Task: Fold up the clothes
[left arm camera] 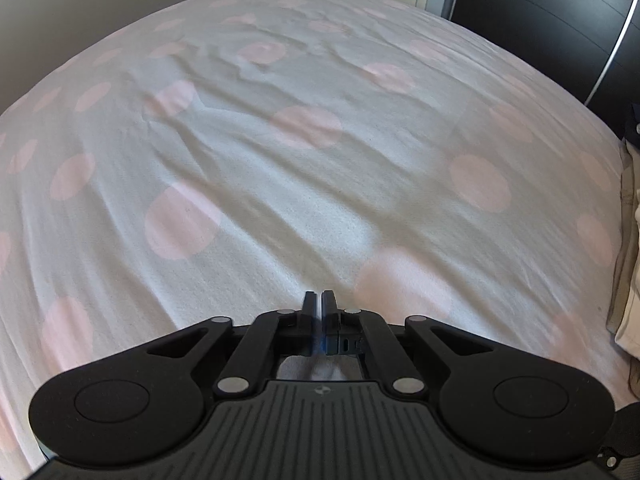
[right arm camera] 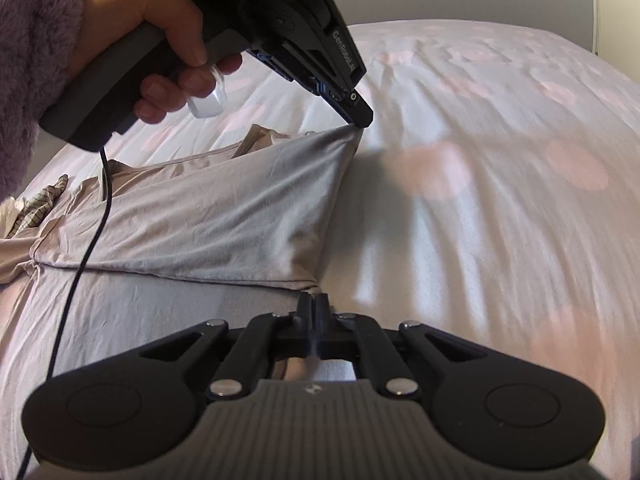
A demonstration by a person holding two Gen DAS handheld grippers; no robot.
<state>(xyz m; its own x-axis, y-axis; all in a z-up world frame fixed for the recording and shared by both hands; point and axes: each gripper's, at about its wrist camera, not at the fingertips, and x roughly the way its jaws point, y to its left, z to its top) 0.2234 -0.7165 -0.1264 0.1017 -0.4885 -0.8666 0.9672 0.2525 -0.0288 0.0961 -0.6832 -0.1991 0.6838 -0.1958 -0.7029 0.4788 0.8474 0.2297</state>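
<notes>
A pale grey garment (right arm camera: pixel 208 216) lies on the bed in the right wrist view, with one part folded over along a crease. A hand (right arm camera: pixel 160 32) holds my left gripper (right arm camera: pixel 360 122), which is shut on the garment's far corner and pulls it up into a peak. My right gripper (right arm camera: pixel 315 300) is shut at the near corner, where the crease ends, with a pale sliver of cloth between its pads. In the left wrist view the left gripper (left arm camera: pixel 319 298) shows its jaws together over the dotted sheet, and the garment itself is hidden below.
The bed's white sheet with pink dots (left arm camera: pixel 320 180) is wrinkled and stretches far ahead and to the right (right arm camera: pixel 500 220). A beige garment (right arm camera: pixel 172 162) and a striped cloth (right arm camera: pixel 40 204) lie behind the grey one. More beige clothes (left arm camera: pixel 628 280) sit at the bed's right edge by dark furniture (left arm camera: pixel 540 12).
</notes>
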